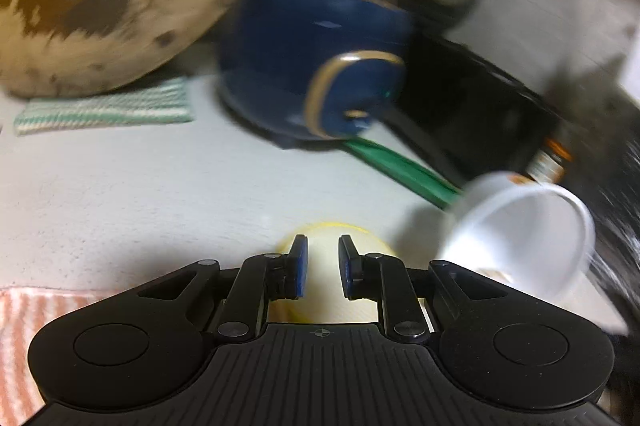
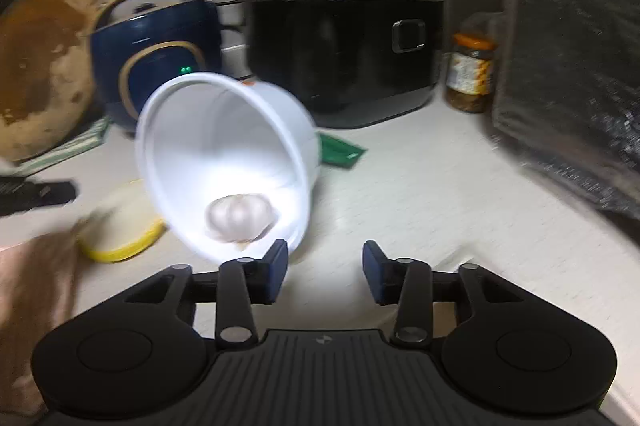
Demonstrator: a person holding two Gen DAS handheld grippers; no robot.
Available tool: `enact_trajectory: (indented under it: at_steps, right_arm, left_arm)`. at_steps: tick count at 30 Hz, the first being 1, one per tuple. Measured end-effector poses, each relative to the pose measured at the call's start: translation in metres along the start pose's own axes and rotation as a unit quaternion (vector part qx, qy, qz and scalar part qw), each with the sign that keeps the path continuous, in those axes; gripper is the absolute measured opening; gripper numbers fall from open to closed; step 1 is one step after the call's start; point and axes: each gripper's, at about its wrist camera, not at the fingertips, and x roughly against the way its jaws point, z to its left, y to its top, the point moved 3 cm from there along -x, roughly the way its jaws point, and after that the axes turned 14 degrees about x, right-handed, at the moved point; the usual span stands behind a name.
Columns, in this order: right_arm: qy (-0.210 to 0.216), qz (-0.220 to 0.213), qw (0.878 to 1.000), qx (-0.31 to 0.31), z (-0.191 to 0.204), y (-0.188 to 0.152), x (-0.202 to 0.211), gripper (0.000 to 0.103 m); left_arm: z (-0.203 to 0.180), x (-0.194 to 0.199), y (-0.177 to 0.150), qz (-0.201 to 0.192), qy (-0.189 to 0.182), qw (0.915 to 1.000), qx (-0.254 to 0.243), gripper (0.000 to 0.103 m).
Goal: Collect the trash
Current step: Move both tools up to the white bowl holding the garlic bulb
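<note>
Two grippers show here, one in each view. In the right wrist view, the right gripper (image 2: 325,272) sits at the bottom middle with its jaws apart and nothing between them. The left fingertip (image 2: 276,266) is right at the rim of a white plastic cup (image 2: 224,161), but I cannot tell if it touches. The cup is tipped over, with its mouth facing the camera. A garlic bulb (image 2: 240,216) lies inside it, low in the frame. The cup looks like the trash to pick up. It is blurry.

Left of the cup is a yellow lid (image 2: 120,230). Behind it is a green wrapper (image 2: 342,151) flat on the pale counter (image 2: 420,193). Farther back stand a blue cooker (image 2: 156,65), a black rice cooker (image 2: 344,53) and a jar (image 2: 470,73) at the right.

In the left wrist view, the left gripper (image 1: 323,268) has a narrow gap between its jaws. The yellow lid (image 1: 324,258) shows behind that gap, but I cannot tell if the pads pinch it. The white cup (image 1: 520,226) is at the lower right.

What could go wrong? The cup is round and on its side, so it may roll off. The garlic may tumble out if the cup tips more. A bump from the open jaws could push it away.
</note>
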Motion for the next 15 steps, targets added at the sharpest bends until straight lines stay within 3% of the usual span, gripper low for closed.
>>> enact_trajectory:
  at_steps: [4, 10, 15]
  right_arm:
    - [0.024, 0.001, 0.999, 0.034, 0.023, -0.003, 0.003, 0.056]
    - [0.043, 0.011, 0.997, 0.066, 0.043, -0.005, -0.001, 0.058]
    - [0.031, 0.022, 0.997, 0.060, 0.036, -0.007, -0.004, 0.060]
  left_arm:
    - [0.015, -0.022, 0.014, 0.024, -0.010, 0.9989, 0.038, 0.019]
    - [0.009, -0.045, 0.014, 0.043, -0.015, 0.9989, 0.001, 0.019]
    - [-0.005, -0.044, -0.001, 0.070, -0.034, 0.9961, -0.040, 0.019]
